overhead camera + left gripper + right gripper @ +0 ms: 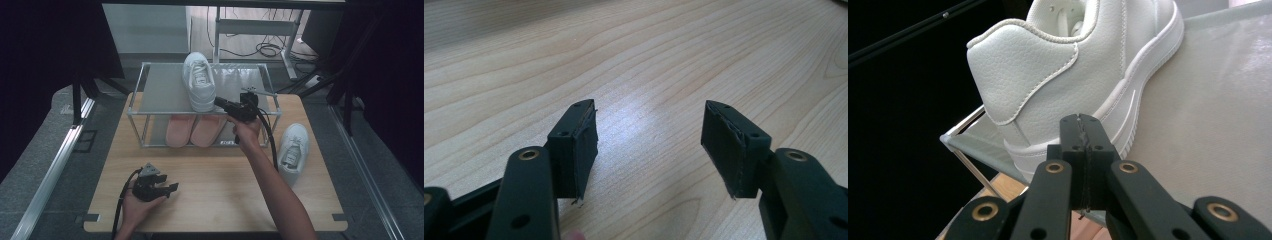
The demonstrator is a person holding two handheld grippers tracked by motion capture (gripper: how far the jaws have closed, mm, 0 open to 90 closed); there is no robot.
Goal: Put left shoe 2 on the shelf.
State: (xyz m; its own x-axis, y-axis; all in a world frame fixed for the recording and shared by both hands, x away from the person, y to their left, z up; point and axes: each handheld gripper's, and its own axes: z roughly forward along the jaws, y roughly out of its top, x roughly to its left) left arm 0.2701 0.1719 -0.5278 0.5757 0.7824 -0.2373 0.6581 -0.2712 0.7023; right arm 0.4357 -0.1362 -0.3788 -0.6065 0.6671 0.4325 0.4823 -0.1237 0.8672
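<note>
We read the step as nudging the white leather low-top sneaker into place on the top shelf of the grey metal-framed two-tier shoe rack; the shoe lies toe away from us, its heel at the front edge and slightly overhanging it in the right gripper view. The right tool is clenched on nothing, tips right at the heel sole; contact we cannot confirm. To do it well we would push low on the sole, straight along the shoe's length, slowly, so it slides back without twisting or tipping off the shelf's front rail. The left tool is released, jaws wide apart with nothing between them, resting low over the light wooden surface near its front-left; best left parked. The second matching white sneaker lies on the surface to the right of the rack, partly behind the right forearm. A pair of pink slippers on the lower shelf is half hidden under the top shelf. The rack's far edge and the floor cables are dim and hard to read.
</note>
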